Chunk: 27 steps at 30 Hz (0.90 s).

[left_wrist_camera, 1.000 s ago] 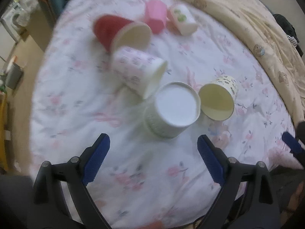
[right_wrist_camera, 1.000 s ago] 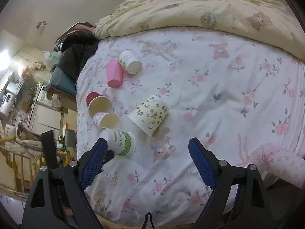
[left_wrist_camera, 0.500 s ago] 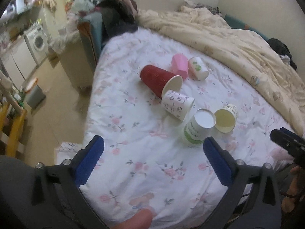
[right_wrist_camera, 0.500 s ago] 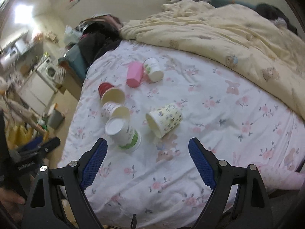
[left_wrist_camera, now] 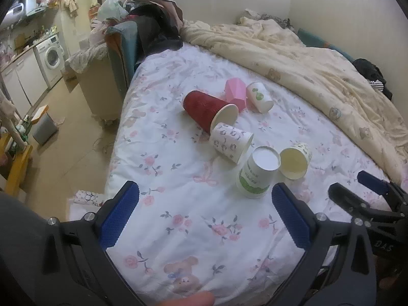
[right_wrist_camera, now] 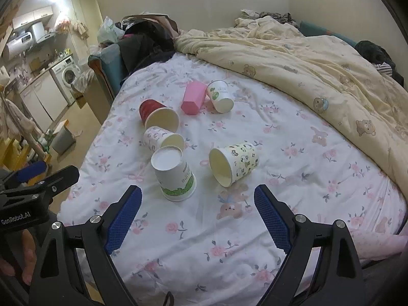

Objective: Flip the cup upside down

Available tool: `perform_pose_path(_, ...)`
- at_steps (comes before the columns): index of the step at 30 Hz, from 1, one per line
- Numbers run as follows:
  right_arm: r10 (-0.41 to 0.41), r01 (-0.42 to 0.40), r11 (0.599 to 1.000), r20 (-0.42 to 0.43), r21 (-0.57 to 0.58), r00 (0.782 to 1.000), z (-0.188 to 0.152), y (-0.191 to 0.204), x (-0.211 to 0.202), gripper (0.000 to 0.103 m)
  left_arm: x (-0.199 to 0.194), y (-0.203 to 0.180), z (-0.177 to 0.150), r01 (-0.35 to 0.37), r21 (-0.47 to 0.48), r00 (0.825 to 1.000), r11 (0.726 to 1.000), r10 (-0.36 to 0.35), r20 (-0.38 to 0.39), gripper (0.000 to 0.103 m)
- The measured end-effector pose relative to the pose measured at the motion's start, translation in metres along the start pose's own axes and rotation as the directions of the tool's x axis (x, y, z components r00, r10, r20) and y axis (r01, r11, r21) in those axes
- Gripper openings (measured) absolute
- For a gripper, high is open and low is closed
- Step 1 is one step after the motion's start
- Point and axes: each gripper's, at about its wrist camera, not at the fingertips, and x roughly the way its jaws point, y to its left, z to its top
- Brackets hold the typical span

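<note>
Both claws hung above the near edge of the bed [right_wrist_camera: 229, 255], each with its blue-padded jaws spread wide and nothing between them: the left gripper [left_wrist_camera: 204, 219] and the right gripper [right_wrist_camera: 197, 219].

Six cups lay on the flowered sheet. Five were paper, one was pink plastic. Nearest the near edge stood the green and white cup [right_wrist_camera: 174, 176] [left_wrist_camera: 257, 172], the only one not lying on its side. It rested mouth-down on the sheet, its flat white base facing up, a green band with printed text around the rim end, and it leaned a little. Just beside it, toward the quilt side, the yellow cartoon cup [right_wrist_camera: 234, 163] [left_wrist_camera: 297, 160] lay on its side with its open mouth showing. Behind the upturned cup lay a white patterned cup [right_wrist_camera: 163, 139] [left_wrist_camera: 230, 142], touching it or nearly so, then a red cup [right_wrist_camera: 158, 116] [left_wrist_camera: 207, 108]. Farthest off were the pink cup [right_wrist_camera: 193, 98] [left_wrist_camera: 236, 93] and a small white cup with a green mark [right_wrist_camera: 219, 97] [left_wrist_camera: 260, 97], side by side.

A cream quilt [right_wrist_camera: 306, 58] covered the far side of the bed.
</note>
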Motion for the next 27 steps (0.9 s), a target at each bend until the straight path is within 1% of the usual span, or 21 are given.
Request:
perform_pose_path(7,-0.007,0.007,1.000,-0.002,0.004,1.000,0.0005,-0.0012,0.0012,0.092,-0.0005,-0.0004,-0.0007,0.009,-0.007,1.000,1.000,-0.009,-0.007,0.103)
perform_pose_path(27,-0.001,0.002,1.000,-0.012,0.021,1.000,-0.0008,-0.0020,0.0045,0.092,-0.0006,-0.0025,-0.0008,0.002,0.003,1.000,1.000,-0.002,-0.003,0.103)
